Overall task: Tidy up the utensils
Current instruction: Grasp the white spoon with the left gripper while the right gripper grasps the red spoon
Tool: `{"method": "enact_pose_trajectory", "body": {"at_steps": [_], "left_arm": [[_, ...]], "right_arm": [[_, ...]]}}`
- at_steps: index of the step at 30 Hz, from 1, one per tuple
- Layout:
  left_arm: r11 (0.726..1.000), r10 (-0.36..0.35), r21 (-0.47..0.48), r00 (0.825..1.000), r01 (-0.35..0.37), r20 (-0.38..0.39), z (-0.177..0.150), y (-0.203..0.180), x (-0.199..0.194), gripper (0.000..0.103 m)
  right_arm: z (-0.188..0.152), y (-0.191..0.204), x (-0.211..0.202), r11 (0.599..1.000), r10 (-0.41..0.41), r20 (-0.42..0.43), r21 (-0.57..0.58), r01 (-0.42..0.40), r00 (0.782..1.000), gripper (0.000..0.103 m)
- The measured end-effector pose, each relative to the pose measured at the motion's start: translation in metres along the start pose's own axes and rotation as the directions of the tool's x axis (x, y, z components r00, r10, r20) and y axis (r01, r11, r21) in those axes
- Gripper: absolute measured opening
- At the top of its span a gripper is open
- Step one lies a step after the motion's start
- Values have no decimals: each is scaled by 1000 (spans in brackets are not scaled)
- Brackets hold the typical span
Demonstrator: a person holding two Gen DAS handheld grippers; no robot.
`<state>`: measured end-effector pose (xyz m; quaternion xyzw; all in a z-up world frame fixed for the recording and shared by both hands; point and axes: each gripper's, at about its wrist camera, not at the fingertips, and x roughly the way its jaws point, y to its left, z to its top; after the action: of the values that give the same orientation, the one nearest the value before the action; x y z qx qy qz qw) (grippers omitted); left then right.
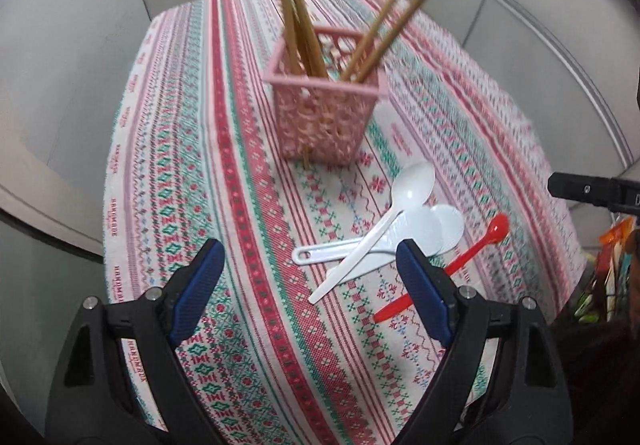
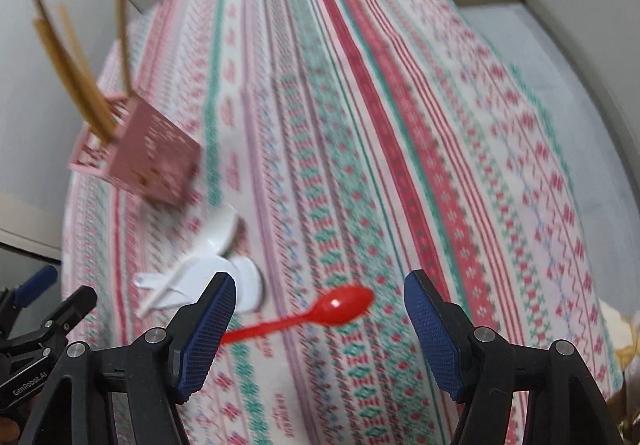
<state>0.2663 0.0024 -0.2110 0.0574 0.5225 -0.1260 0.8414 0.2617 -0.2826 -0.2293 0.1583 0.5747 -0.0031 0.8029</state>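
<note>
patterned tablecloth [image 1: 248, 205] beneath, grey wall panels [image 1: 80, 45] behind; left gripper [image 1: 308, 257] spread, empty; right gripper [image 2: 320, 289] spread, empty, red spoon [image 2: 340, 311] between its fingers.

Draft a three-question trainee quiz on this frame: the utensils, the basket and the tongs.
1. True or false: the red spoon lies on the tablecloth, outside the pink basket.
2. Multiple choice: what stands in the pink basket? A) white spoons B) wooden chopsticks C) nothing
3. Fill in: the white spoons lie in an overlapping ____ between the basket and the red spoon.

Key:
1. True. It lies flat on the cloth, and the right tongs are open above it.
2. B. The chopsticks lean out of its top.
3. Pile. The left tongs are open and hold nothing.
</note>
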Motion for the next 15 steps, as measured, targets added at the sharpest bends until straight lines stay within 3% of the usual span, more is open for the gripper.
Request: {"method": "enact_pose_trajectory", "body": {"at_steps": [5,9,15], "left_arm": [[997,-61,52,998,61,-3,5,-16,17,87],[983,-154,100,988,155,-15,11,-31,36,77],[970,-185,156,982,187,-23,21,-56,58,65]], "right_arm": [[1,-4,8,1000,-6,-21,5,6,1000,76],[3,-11,17,1000,1,-57,17,0,998,76],[6,-27,21,1000,-12,-84,22,14,996,76]]}}
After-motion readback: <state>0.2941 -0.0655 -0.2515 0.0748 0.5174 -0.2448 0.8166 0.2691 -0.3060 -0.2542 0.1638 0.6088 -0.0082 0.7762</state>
